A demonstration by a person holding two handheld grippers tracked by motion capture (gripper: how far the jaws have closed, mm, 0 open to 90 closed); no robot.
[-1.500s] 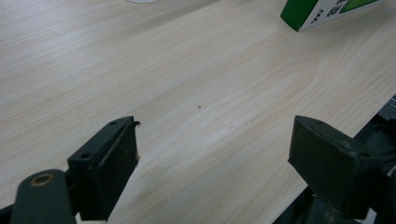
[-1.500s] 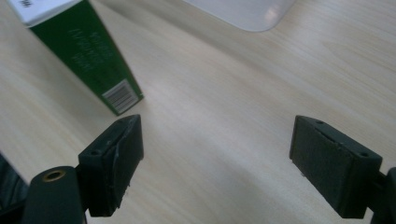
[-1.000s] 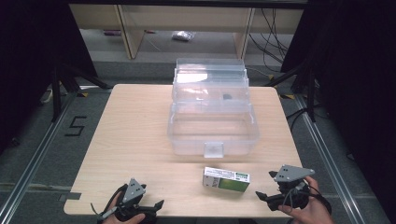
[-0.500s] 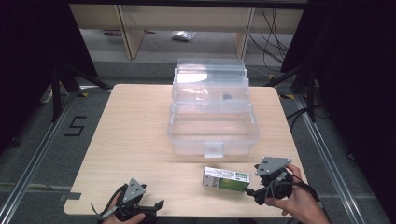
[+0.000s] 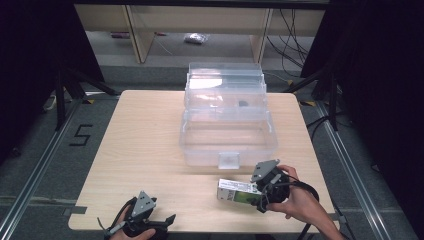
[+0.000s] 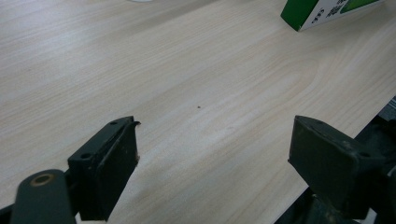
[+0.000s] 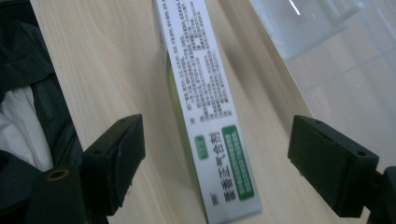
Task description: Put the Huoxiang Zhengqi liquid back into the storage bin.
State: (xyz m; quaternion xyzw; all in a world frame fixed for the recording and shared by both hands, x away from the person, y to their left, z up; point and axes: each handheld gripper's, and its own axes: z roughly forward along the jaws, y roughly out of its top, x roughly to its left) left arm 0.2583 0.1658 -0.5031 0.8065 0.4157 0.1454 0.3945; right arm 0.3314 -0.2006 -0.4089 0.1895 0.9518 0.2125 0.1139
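Right gripper (image 5: 261,196): jaws spread wide, straddling the green-and-white carton (image 5: 239,192), not gripping.
Carton: flat on the table (image 5: 145,145), just before the clear plastic box (image 5: 227,135).
Left gripper (image 5: 150,222): jaws spread, near edge, nothing between.

Matt pale wood-grain table (image 5: 145,145), clear glossy plastic box (image 5: 227,132), glossy printed card carton (image 7: 210,107), matt blk fingers (image 7: 334,163).
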